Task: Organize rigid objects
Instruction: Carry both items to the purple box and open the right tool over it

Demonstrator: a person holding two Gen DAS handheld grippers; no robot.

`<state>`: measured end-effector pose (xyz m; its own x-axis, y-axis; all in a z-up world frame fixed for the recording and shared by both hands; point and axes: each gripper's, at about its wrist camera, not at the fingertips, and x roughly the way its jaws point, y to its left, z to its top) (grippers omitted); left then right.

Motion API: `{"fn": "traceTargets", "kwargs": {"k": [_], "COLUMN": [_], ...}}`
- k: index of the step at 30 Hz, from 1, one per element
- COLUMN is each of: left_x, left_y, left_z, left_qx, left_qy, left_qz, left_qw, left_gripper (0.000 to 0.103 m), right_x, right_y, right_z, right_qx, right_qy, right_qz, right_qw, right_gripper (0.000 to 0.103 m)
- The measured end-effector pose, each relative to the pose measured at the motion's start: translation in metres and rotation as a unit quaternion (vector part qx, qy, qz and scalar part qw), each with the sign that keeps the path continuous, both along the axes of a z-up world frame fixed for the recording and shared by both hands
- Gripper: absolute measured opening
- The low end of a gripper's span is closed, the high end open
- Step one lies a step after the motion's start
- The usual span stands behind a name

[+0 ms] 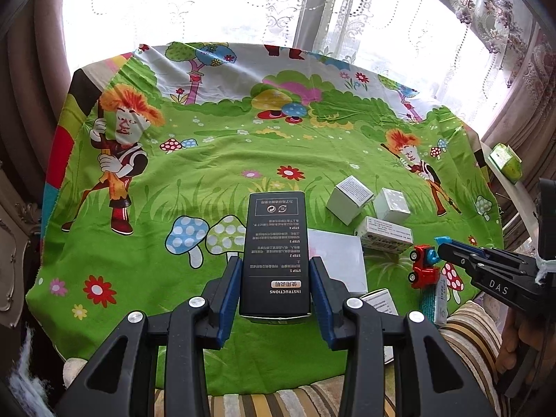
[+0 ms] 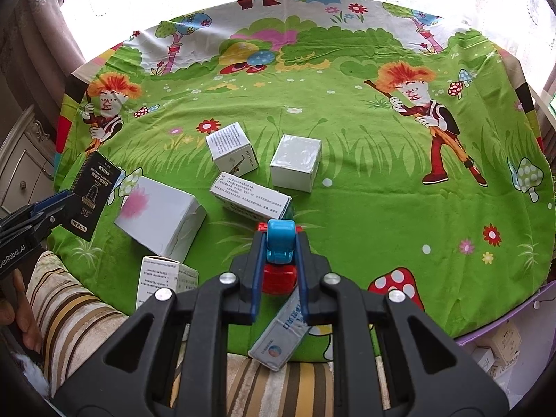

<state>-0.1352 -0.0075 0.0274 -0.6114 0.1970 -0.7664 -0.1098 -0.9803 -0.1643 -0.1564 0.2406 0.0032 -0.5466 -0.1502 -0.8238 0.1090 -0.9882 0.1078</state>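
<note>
My left gripper (image 1: 276,271) is shut on a tall black box (image 1: 276,253) with an instructions panel, held above the green cartoon cloth (image 1: 208,160); it also shows in the right wrist view (image 2: 95,194). My right gripper (image 2: 279,246) is shut on a red and blue toy truck (image 2: 279,243), which also shows in the left wrist view (image 1: 422,266). On the cloth lie a large white box (image 2: 160,217), a printed white cube (image 2: 231,153), a plain white cube (image 2: 295,161) and a long flat carton (image 2: 250,199).
A white carton (image 2: 163,278) and a blue-white flat box (image 2: 283,333) lie at the cloth's near edge over a striped cushion (image 2: 80,312). A green pack (image 1: 505,160) sits on a ledge at the right. Curtains and a window stand behind.
</note>
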Motion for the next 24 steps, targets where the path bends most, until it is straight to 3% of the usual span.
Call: {"fn": "traceTargets", "kwargs": {"k": [11, 24], "left_x": [0.023, 0.045], "left_y": [0.043, 0.098], "left_z": [0.014, 0.028], "left_qx": [0.010, 0.020], "left_qy": [0.017, 0.028], "left_qz": [-0.037, -0.090], "left_qw": [0.9991, 0.9953], "left_gripper": [0.040, 0.040], "right_x": [0.033, 0.095], "right_y": [0.040, 0.135], "right_z": [0.036, 0.050], "right_qx": [-0.020, -0.008], "right_qy": [0.039, 0.046], "right_qz": [-0.030, -0.111], "right_qw": [0.999, 0.993], "right_gripper": [0.020, 0.020]}}
